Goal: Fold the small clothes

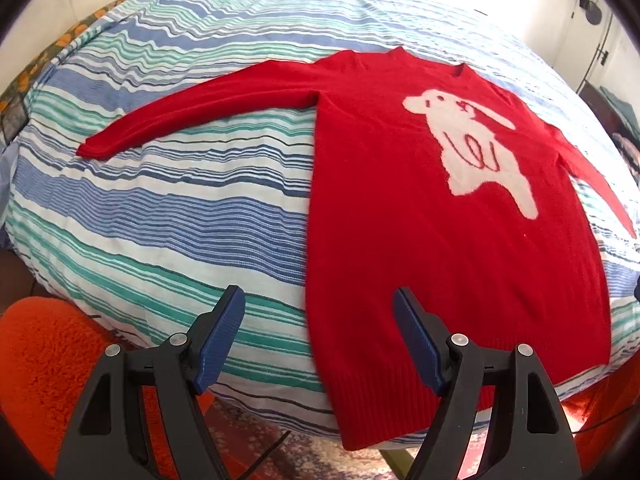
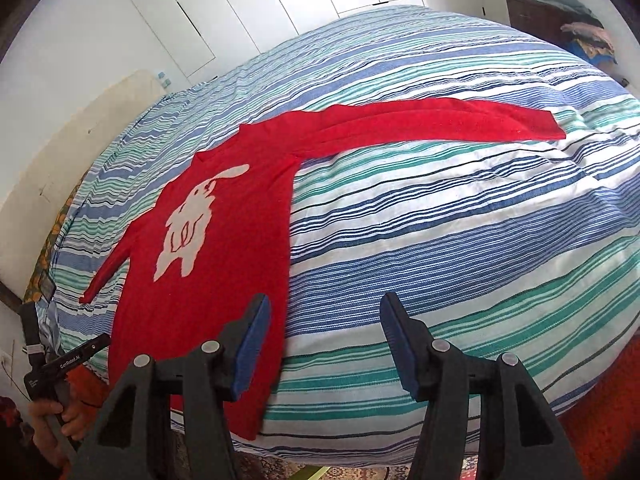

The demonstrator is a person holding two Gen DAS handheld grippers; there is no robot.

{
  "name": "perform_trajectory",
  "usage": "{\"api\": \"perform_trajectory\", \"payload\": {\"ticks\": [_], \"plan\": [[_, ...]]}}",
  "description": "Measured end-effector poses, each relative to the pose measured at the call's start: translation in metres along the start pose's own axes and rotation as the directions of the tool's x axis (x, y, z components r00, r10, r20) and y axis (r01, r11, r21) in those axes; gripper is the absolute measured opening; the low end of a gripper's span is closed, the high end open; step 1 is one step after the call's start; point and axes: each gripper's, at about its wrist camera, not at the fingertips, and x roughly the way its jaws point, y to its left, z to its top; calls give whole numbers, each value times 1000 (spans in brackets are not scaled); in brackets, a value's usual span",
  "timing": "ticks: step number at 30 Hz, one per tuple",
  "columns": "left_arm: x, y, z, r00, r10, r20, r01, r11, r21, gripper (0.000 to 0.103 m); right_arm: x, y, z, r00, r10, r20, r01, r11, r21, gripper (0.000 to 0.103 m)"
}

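Sweater: a red sweater (image 1: 420,220) with a white rabbit motif (image 1: 472,148) lies flat, face up, on the bed (image 1: 180,208), its hem at the near edge.
Sleeves: both are spread outward; the left sleeve (image 1: 192,112) reaches far across the striped cover, the right sleeve (image 2: 440,120) likewise on the other side.
Left claw: the left claw (image 1: 320,304) hangs above the hem corner, jaws wide apart, gripping nothing.
Right claw: the right claw (image 2: 324,312) hovers over the sweater's other side edge, jaws wide, empty.
Contact: neither claw seems to touch the knit, though the fisheye makes height hard to judge.
Floor: an orange rug (image 1: 48,360) lies beside the bed.
Background: white wardrobe doors (image 2: 248,4) stand behind.
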Motion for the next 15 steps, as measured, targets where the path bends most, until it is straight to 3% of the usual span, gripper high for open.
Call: {"api": "perform_trajectory", "payload": {"ticks": [15], "plan": [[2,-3,-1,999,51,-13,-51,999,17,78,4,5,-7,1000,-4,-26,3,1000,-31,60]]}}
